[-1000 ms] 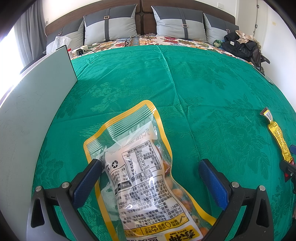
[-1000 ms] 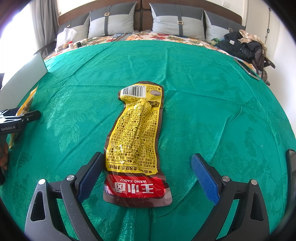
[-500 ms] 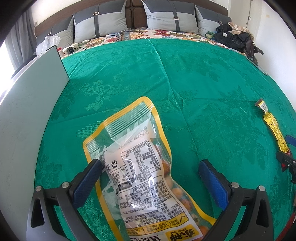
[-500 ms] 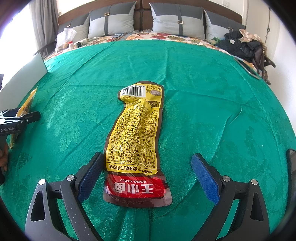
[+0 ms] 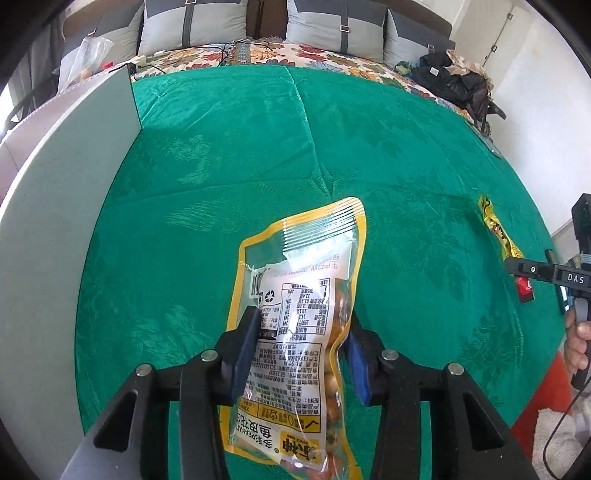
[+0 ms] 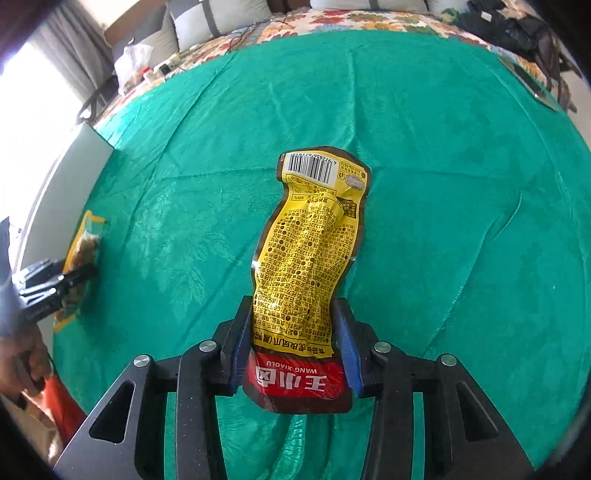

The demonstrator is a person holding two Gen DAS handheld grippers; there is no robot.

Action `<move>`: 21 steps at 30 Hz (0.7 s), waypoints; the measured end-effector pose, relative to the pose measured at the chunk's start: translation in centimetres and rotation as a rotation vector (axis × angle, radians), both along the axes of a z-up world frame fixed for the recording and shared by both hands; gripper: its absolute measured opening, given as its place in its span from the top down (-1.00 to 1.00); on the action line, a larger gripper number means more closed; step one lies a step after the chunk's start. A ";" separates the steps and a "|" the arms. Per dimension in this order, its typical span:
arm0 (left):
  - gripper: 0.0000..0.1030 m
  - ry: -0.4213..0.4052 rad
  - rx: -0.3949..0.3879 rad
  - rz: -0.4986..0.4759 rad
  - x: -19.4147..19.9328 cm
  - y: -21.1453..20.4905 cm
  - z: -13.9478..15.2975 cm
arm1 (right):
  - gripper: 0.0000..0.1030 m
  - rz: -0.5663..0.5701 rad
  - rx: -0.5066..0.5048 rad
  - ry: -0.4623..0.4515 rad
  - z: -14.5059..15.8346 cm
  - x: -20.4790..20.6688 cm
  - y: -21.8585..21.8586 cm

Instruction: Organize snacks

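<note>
My left gripper [image 5: 301,350] is shut on a clear peanut bag with a yellow border [image 5: 295,317] and holds it raised over the green bedspread [image 5: 229,155]. My right gripper [image 6: 293,343] is shut on a long yellow and red snack pouch [image 6: 310,251], also lifted off the cloth. In the left wrist view the right gripper [image 5: 546,273] and its pouch [image 5: 496,230] show at the far right. In the right wrist view the left gripper [image 6: 55,284] with the peanut bag [image 6: 83,247] shows at the far left.
A tall grey-white board [image 5: 59,206] stands along the bed's left edge. Grey pillows [image 5: 332,29] line the headboard. A black bag with clothes [image 5: 458,81] lies at the far right corner. An orange bag [image 6: 62,402] sits beside the bed, low at the left.
Both grippers have closed on their packs and lifted them off the bedspread. Both cameras have risen and tilted down.
</note>
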State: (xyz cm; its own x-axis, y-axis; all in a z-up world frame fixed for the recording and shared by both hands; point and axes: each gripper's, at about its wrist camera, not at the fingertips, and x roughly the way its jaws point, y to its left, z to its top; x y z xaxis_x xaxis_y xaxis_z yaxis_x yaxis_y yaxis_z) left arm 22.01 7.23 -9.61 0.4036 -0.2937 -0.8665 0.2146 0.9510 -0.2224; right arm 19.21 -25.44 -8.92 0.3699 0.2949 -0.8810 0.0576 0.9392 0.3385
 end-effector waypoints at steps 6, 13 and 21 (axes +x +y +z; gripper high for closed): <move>0.22 -0.005 -0.256 0.102 -3.2 3.2 1.9 | 0.14 -0.069 0.405 -0.022 0.7 -1.5 0.0; 0.61 -0.066 -0.560 0.222 -5.4 8.7 6.6 | 0.14 0.035 0.587 -0.072 4.3 -0.5 6.5; -0.18 -0.091 -0.437 0.230 -5.4 10.7 8.8 | 0.14 0.164 0.643 -0.162 9.1 1.2 13.5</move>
State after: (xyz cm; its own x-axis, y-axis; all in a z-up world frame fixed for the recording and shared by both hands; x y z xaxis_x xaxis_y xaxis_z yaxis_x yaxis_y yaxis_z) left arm 16.58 17.94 -0.82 0.5685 -0.5157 -0.6410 0.0470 0.7983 -0.6005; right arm 20.46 -11.89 0.22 0.3882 0.8046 -0.4493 -0.1672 0.5409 0.8243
